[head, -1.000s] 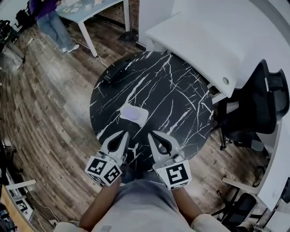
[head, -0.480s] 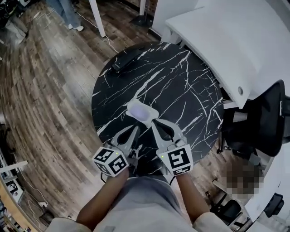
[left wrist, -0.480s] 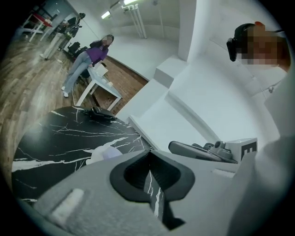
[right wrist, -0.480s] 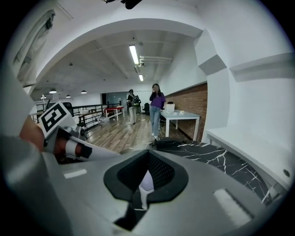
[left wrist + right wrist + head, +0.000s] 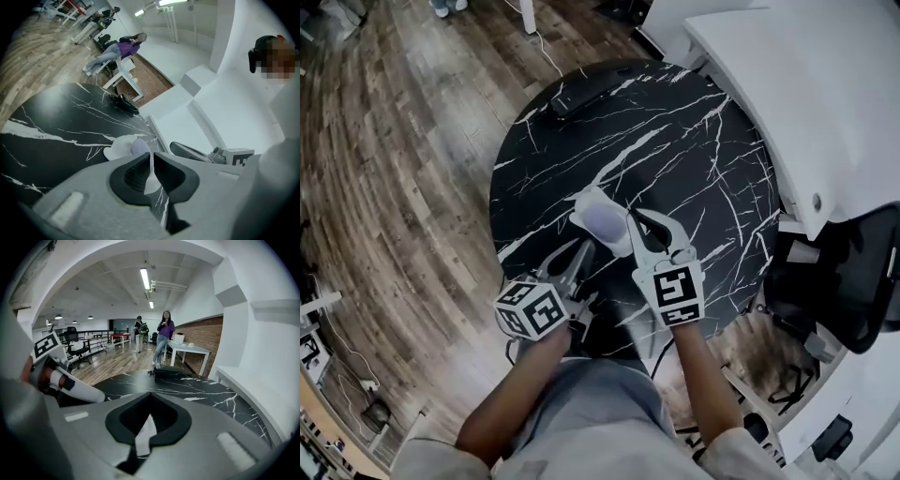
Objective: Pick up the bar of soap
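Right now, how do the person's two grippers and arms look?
The left gripper and the right gripper each have a pale grey, loop-shaped claw lined with dark ribbed pads. Each has a white cube with black square markers at the back. The left claw is opening, with nothing between its pads. The forearms are bare, and light sleeves show near the lower edge.

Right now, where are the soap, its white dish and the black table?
bar of soap (image 5: 603,223), head view, middle of its lavender top.
white dish (image 5: 583,201), head view, bare rim beside the soap.
black table (image 5: 694,141), head view, bare marbled top.
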Motion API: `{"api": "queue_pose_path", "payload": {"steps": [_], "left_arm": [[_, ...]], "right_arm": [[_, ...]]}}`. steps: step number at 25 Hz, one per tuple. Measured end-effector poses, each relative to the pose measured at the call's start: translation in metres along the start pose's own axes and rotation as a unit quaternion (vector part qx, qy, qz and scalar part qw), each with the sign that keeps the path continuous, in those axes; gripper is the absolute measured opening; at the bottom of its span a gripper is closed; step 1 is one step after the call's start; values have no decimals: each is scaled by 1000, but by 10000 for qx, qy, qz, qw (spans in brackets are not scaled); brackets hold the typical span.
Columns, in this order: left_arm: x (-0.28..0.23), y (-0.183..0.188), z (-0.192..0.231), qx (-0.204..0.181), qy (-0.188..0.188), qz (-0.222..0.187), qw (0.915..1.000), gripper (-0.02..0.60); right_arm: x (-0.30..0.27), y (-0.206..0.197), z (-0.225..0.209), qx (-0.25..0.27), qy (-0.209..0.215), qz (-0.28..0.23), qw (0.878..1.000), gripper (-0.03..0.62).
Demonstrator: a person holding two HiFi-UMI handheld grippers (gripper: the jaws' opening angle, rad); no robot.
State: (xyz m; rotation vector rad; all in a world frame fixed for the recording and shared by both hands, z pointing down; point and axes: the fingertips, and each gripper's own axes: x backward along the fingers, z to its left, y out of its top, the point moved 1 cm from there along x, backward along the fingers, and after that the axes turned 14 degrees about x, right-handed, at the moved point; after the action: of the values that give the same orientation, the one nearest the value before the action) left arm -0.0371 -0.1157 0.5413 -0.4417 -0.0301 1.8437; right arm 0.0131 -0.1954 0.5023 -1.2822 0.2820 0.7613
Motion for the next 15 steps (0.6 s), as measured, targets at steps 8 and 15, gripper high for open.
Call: {"api": "queue_pose_path", "payload": {"steps": [8,15], "left_arm": [[-10,-1,19,463,-85,48,9989,124],[-16,-11,28,976,-235,116,9949,175]], "right_arm": [[-25,-14,0,91,281,221,9993,2],[-36,-21,3,74,428,333,9985,2]]}}
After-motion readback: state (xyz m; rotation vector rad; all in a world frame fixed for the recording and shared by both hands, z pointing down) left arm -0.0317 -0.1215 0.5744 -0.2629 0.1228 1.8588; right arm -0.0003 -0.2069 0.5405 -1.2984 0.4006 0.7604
